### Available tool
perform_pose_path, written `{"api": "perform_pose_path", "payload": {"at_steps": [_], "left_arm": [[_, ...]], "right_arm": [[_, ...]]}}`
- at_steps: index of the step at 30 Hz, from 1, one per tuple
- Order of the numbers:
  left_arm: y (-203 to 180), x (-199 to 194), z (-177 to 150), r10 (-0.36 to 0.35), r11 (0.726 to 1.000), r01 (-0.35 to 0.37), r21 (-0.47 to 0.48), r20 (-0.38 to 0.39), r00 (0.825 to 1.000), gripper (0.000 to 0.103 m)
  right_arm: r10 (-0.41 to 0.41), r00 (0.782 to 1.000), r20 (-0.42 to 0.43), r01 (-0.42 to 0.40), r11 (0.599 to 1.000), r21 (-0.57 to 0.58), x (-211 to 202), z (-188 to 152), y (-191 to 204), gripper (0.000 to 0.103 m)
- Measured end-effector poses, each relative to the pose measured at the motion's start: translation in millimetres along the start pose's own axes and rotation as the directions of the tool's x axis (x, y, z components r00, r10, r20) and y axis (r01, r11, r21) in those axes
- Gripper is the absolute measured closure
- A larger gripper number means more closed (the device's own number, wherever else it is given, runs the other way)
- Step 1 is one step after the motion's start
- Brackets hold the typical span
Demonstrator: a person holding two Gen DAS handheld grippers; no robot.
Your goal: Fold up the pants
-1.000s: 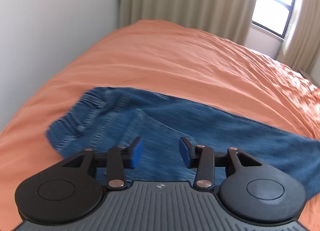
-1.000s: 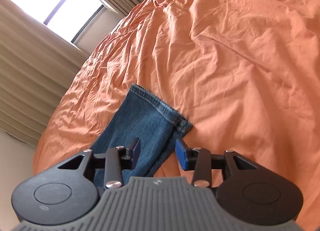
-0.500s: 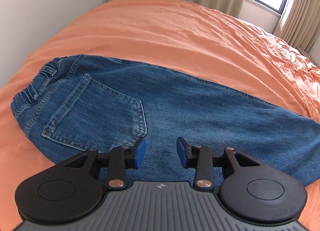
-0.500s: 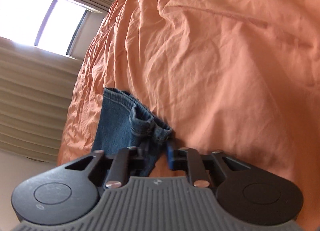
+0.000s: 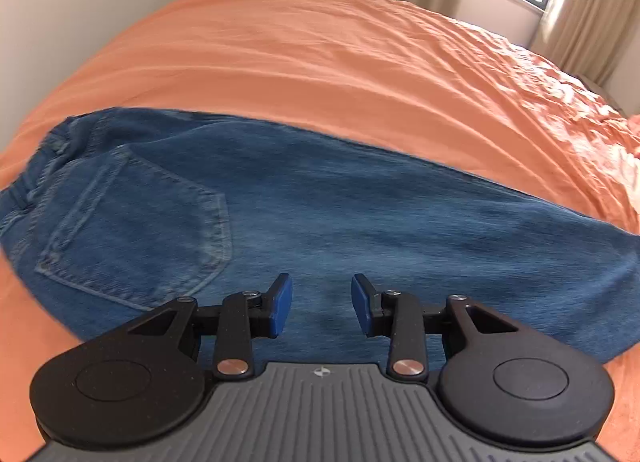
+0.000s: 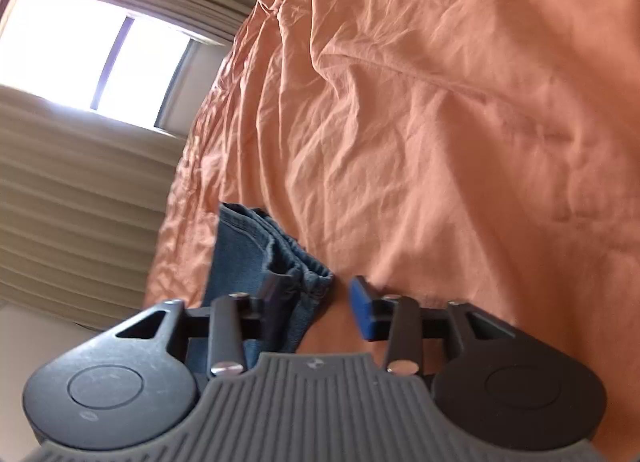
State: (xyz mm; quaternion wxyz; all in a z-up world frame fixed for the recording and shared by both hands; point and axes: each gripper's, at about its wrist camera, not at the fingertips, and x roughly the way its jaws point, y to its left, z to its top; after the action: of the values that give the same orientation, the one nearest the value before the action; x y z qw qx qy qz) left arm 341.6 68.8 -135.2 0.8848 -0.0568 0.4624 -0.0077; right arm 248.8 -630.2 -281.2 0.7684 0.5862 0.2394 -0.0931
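Note:
Blue denim pants (image 5: 320, 213) lie flat on the orange bed sheet (image 5: 340, 61), back pocket (image 5: 132, 229) up, waistband at the far left. My left gripper (image 5: 321, 304) is open and empty, just above the seat of the pants. In the right wrist view the leg cuffs (image 6: 280, 258) lie stacked at the pants' end. My right gripper (image 6: 316, 306) is open. The cuff edge lies between the fingers, against the left one, which it partly hides. The right blue pad (image 6: 362, 314) stands apart over the sheet (image 6: 440, 141).
A wall (image 5: 80, 13) runs along the bed's left side. Beige curtains (image 6: 72, 189) and a bright window (image 6: 92, 53) stand beyond the bed's far edge. The sheet is wrinkled to the right of the cuffs.
My right gripper, shut around the cuffs half a second ago, has opened. My left gripper has moved closer over the seat of the pants and stayed open.

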Motion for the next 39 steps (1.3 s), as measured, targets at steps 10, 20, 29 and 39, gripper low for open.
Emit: {"api": "perform_pose_path", "payload": {"at_steps": [10,20,29,39], "left_arm": [[-89,38,6,-0.18,0.983,0.181,0.013,-0.064,0.982,0.069],[-182,67,14,-0.268,0.935,0.288,0.208,-0.12,0.956,0.077],[-255,126,31,-0.291,0.904,0.32,0.284,-0.139,0.946,0.085],[-296,185,51,-0.223,0.908,0.27,0.322,-0.175,0.959,0.099]], "right_arm": [[0.014,0.997,-0.077,-0.012,1.0,0.023,38,-16,3,0.057],[0.004,0.998,-0.06,-0.014,0.987,-0.16,35,-7,9,0.103],[0.027,0.999,-0.028,-0.031,0.989,-0.144,34,-16,-4,0.103],[-0.004,1.0,-0.027,-0.001,0.982,-0.19,38,-16,4,0.102]]}}
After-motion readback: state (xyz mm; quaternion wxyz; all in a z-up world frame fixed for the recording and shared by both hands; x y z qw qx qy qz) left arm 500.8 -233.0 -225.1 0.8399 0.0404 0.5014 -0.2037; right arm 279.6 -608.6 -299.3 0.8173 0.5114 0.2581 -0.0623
